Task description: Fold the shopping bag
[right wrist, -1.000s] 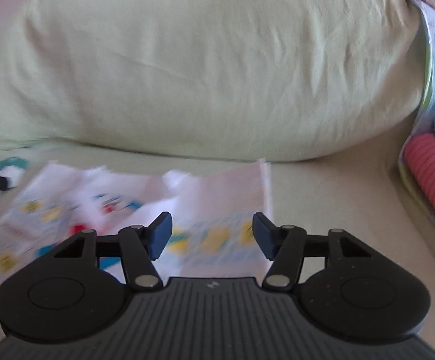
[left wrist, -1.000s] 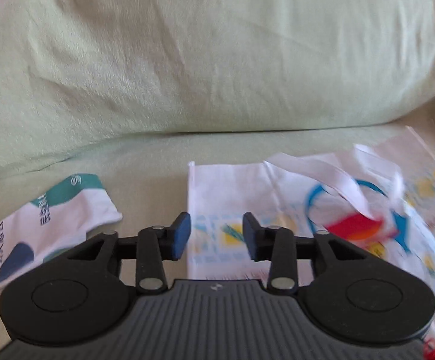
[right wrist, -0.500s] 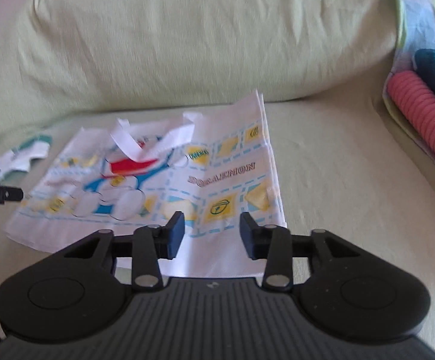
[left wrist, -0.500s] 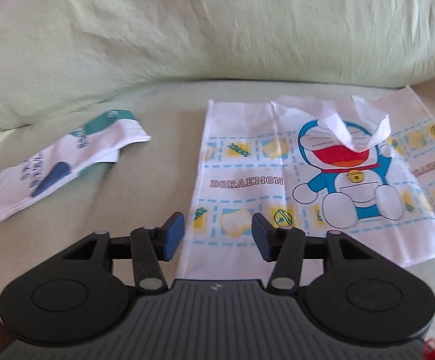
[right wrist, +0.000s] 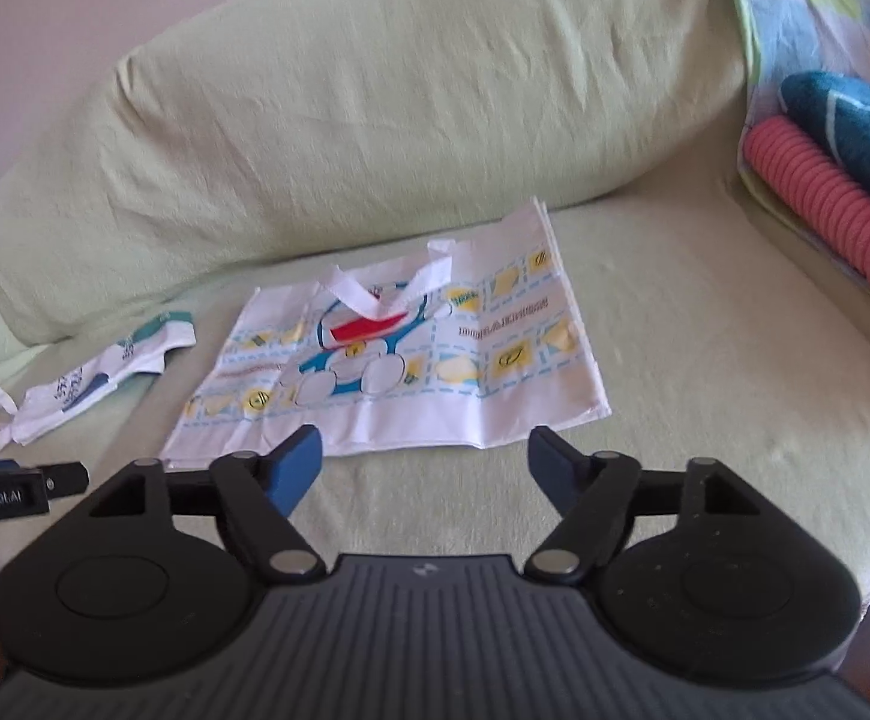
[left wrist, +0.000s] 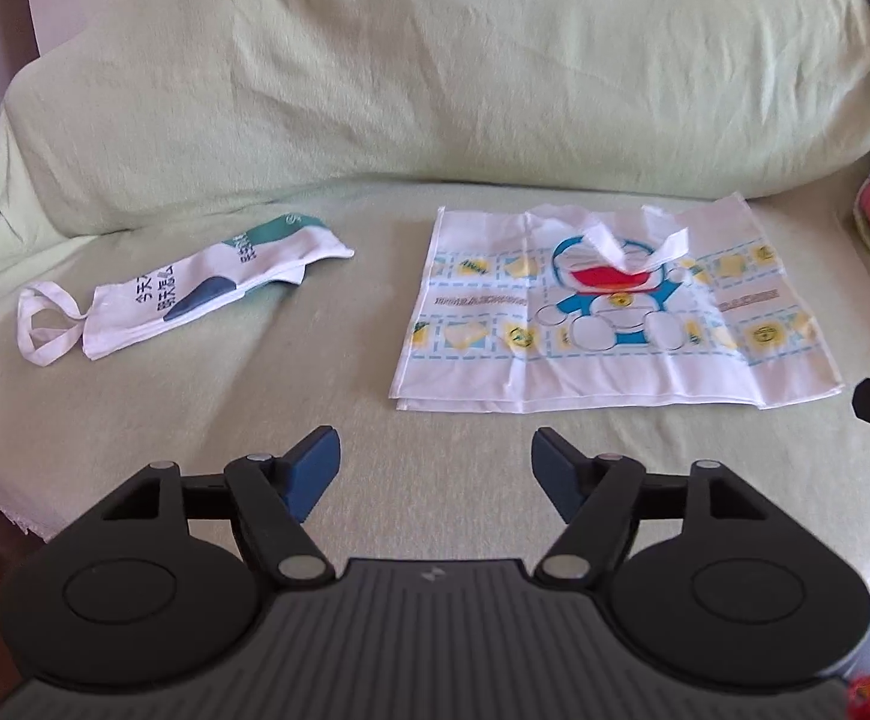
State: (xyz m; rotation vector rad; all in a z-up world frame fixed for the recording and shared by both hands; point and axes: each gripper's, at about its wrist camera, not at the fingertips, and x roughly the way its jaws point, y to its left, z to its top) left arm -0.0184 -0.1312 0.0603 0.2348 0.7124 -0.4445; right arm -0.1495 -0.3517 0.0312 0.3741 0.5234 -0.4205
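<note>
The shopping bag (left wrist: 609,312), white with a blue cartoon cat print, lies spread flat on the green-covered sofa seat (left wrist: 375,444), its two white handles (left wrist: 633,243) flopped over the print. Your left gripper (left wrist: 435,471) and your right gripper (right wrist: 423,468) both hang just short of its near edge; their jaws have just been opening, now stand wide, and nothing is between them. From the left wrist you see the whole of a second bag (left wrist: 195,294), folded narrow with green and navy print, lying well apart to the left with its handle loops splayed; the right wrist shows it only small and blurred. Only the right wrist shows clearly the pink ribbed roll (right wrist: 831,210) and teal patterned cushion (right wrist: 855,126) stacked at the seat's right end. Nothing lies across the cartoon bag.
</note>
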